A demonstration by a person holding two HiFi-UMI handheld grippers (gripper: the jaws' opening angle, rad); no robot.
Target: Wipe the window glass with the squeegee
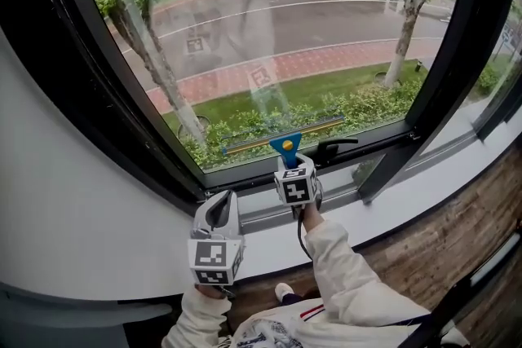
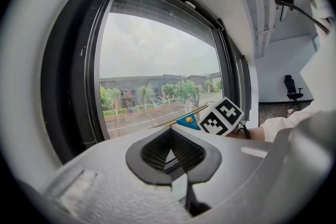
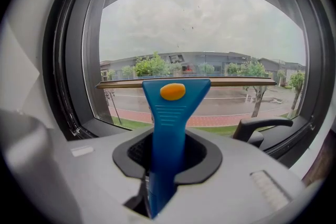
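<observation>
A blue squeegee (image 1: 286, 146) with a yellow dot stands upright, its long blade (image 1: 281, 134) lying across the bottom of the window glass (image 1: 269, 37). My right gripper (image 1: 295, 173) is shut on the handle just below, over the lower frame. Seen in the right gripper view, the squeegee handle (image 3: 173, 113) rises out of the right gripper (image 3: 168, 157) and the blade (image 3: 186, 83) runs level against the glass (image 3: 199, 29). My left gripper (image 1: 218, 213) hangs lower left by the sill, away from the glass, jaws together and empty. The left gripper (image 2: 172, 157) looks toward the squeegee (image 2: 189, 121).
A black window handle (image 1: 334, 147) sticks out just right of the squeegee on the lower frame. A white sill (image 1: 383, 216) runs under the window, with a wooden floor (image 1: 457, 240) below. Thick black frame posts (image 1: 444, 53) bound the pane on both sides. An office chair (image 2: 292, 87) stands far off.
</observation>
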